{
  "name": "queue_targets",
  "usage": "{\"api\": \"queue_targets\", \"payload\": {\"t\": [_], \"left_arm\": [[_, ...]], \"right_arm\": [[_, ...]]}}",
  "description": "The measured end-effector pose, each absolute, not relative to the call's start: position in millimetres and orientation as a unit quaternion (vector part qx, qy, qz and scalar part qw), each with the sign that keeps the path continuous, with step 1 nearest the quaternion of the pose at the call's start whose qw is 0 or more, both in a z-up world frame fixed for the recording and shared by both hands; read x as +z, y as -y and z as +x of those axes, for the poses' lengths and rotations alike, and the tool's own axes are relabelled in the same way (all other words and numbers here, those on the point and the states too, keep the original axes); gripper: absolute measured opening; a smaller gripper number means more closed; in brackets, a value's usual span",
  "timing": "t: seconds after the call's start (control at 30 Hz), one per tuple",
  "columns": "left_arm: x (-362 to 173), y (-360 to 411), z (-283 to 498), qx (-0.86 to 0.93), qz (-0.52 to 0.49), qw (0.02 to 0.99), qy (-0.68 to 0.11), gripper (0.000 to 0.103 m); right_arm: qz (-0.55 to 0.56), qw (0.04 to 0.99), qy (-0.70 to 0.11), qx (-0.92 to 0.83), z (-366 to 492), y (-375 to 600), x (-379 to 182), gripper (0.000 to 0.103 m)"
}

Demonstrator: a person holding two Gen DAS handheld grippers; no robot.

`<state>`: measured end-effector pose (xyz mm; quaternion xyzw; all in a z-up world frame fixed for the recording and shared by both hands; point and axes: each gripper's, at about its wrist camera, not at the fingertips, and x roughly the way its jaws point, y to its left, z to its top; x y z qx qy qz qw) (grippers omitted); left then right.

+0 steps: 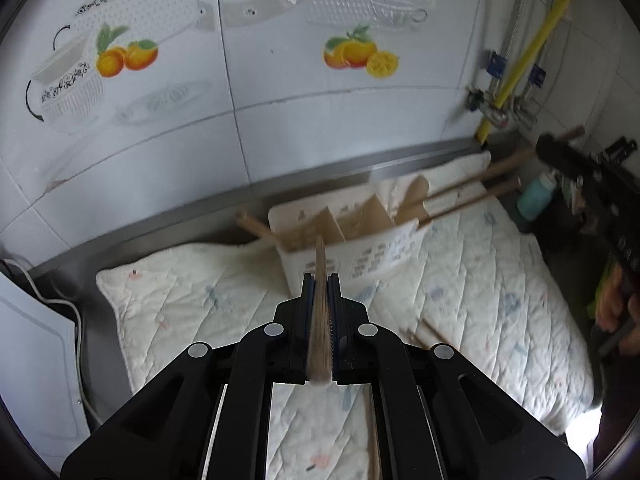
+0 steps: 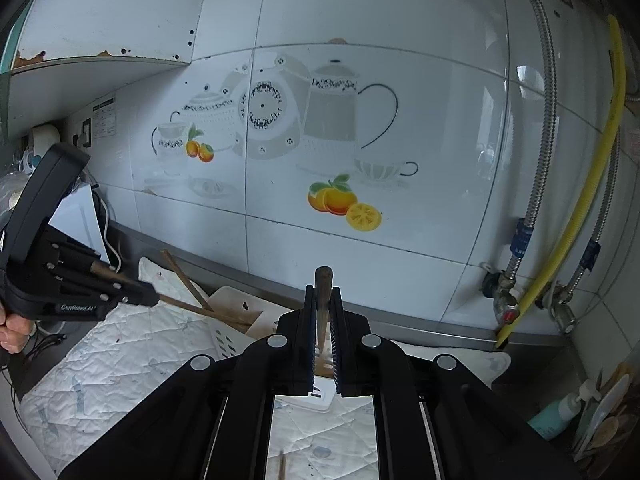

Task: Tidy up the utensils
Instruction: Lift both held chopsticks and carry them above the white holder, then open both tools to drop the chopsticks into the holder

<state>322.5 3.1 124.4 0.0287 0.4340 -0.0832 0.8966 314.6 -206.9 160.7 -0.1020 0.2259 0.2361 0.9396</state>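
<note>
Left gripper (image 1: 320,280): jaws closed on a wooden utensil handle (image 1: 320,320), which runs forward between the pads toward the white slotted basket (image 1: 384,256). Right gripper (image 2: 323,296): jaws closed on a second wooden utensil (image 2: 323,280), its rounded end poking up past the fingertips. Basket sits on a quilted mat (image 1: 480,280) against the tiled wall (image 1: 320,128) and already holds several wooden utensils (image 1: 460,192), handles leaning out over the rim. A bare hand (image 2: 14,332) grips the left tool.
</note>
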Motion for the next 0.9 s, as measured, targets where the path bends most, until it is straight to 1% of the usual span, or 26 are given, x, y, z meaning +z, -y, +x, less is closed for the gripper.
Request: {"api": "queue_targets", "payload": {"t": [0.33,0.53,0.6,0.63,0.67,0.7,0.77,0.9], "left_arm": [[115.2,-5.3,349.9,-0.083,-0.015,0.908,-0.411,0.006],[115.2,-9.1,350.2,-0.087,-0.03,0.911,-0.401,0.008],[118.7,-9.9,348.5,-0.085,-0.033,0.914,-0.396,0.009],[122.0,-10.4,346.4,-0.089,-0.038,0.915,-0.391,0.012],[126.3,-10.7,343.1,-0.088,-0.039,0.919,-0.383,0.016],[131.3,-10.5,338.7,-0.091,-0.039,0.922,-0.374,0.017],[139.9,-10.2,330.4,-0.091,-0.038,0.927,-0.361,0.024],[157.4,-10.9,299.0,-0.089,-0.029,0.941,-0.325,0.029]], "right_arm": [[-0.101,0.929,-0.265,0.236,336.1,197.3,131.2,0.006],[-0.098,0.927,-0.278,0.234,342.0,195.5,122.2,0.007],[-0.096,0.928,-0.275,0.232,341.0,196.0,123.3,0.012],[-0.094,0.928,-0.274,0.234,339.9,197.0,124.7,0.02],[-0.093,0.93,-0.27,0.232,337.8,198.6,126.9,0.021],[-0.093,0.931,-0.267,0.232,335.4,199.5,129.1,0.021],[-0.095,0.933,-0.259,0.23,328.6,202.1,134.3,0.024],[-0.095,0.937,-0.244,0.229,300.6,213.5,144.7,0.025]]}}
